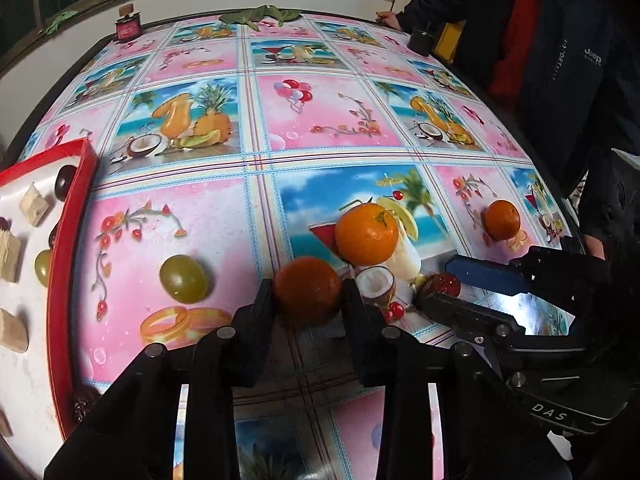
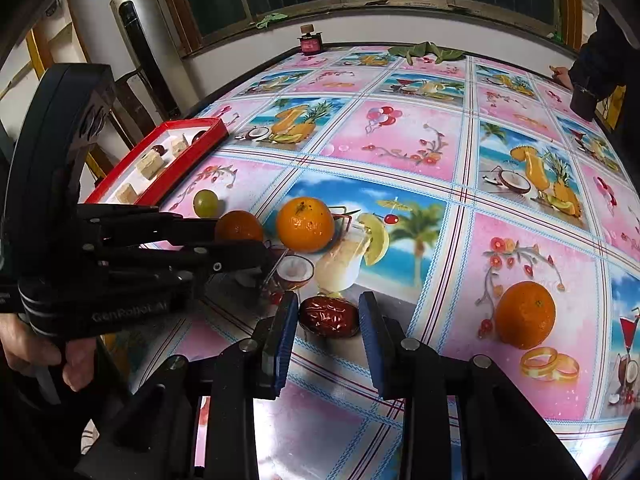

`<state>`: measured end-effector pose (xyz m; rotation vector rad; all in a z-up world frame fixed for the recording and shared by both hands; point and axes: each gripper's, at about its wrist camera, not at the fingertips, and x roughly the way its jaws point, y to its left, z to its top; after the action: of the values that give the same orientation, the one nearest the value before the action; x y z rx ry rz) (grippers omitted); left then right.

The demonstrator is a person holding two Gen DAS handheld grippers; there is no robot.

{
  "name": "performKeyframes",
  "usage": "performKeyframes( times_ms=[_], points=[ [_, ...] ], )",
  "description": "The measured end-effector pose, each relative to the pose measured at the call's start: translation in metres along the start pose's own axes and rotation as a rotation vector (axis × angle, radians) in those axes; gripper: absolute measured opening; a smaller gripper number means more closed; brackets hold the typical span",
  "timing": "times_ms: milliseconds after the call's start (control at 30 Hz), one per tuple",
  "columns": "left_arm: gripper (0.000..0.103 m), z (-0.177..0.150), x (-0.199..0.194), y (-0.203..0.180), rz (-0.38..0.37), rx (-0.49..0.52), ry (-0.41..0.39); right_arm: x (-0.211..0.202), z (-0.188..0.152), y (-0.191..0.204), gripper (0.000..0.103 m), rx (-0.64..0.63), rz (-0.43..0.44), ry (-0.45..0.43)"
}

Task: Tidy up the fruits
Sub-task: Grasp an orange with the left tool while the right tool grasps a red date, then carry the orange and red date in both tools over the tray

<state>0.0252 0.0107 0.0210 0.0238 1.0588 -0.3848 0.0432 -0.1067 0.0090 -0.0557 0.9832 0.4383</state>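
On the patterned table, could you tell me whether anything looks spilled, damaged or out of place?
Nothing looks spilled or damaged. Loose fruit simply lies outside the red tray: a green grape, three oranges and a wrinkled red date, which looks dried rather than spoiled.

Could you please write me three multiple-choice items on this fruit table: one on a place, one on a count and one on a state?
1. At which edge of the table does the red tray lie in both views? A. left B. far, by the window C. right
2. How many real oranges are in view? A. two B. three C. five
3. What is the left gripper doing? A. hanging open over a grape B. gripping the tray's rim C. closed on an orange
Answers: 1 A, its red wall runs along the left edge; 2 B, one gripped, one mid-table, one at right; 3 C, both fingers press the orange's sides.
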Motion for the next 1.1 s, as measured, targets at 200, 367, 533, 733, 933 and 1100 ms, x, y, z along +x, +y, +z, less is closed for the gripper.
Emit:
performKeyframes(
  times_ms=[200, 367, 533, 733, 933, 1100],
  points=[
    [0.030, -0.009, -0.012, 0.011, -0.007, -0.046, -0.007, 0.002, 0.001, 0.006, 0.033, -0.029, -0.018, -0.003],
    [0.030, -0.016, -0.021, 0.021, 0.014, -0.070, -0.012, 0.006, -0.005, 0.004, 0.029, -0.021, -0.027, 0.003],
    [0.030, -0.021, -0.030, 0.029, 0.040, -0.083, -0.026, 0.005, -0.002, 0.010, 0.023, -0.029, -0.012, 0.004],
    [0.030, -0.028, -0.044, 0.039, 0.050, -0.101, -0.047, 0.006, -0.001, 0.016, 0.025, -0.039, 0.003, 0.008],
    [0.030, -0.033, -0.053, 0.048, 0.052, -0.122, -0.056, 0.011, 0.002, 0.019, 0.028, -0.049, -0.006, 0.014],
    [0.030, -0.034, -0.065, 0.058, 0.070, -0.137, -0.068, 0.015, 0.005, 0.027, 0.026, -0.078, -0.017, 0.017]
  ],
)
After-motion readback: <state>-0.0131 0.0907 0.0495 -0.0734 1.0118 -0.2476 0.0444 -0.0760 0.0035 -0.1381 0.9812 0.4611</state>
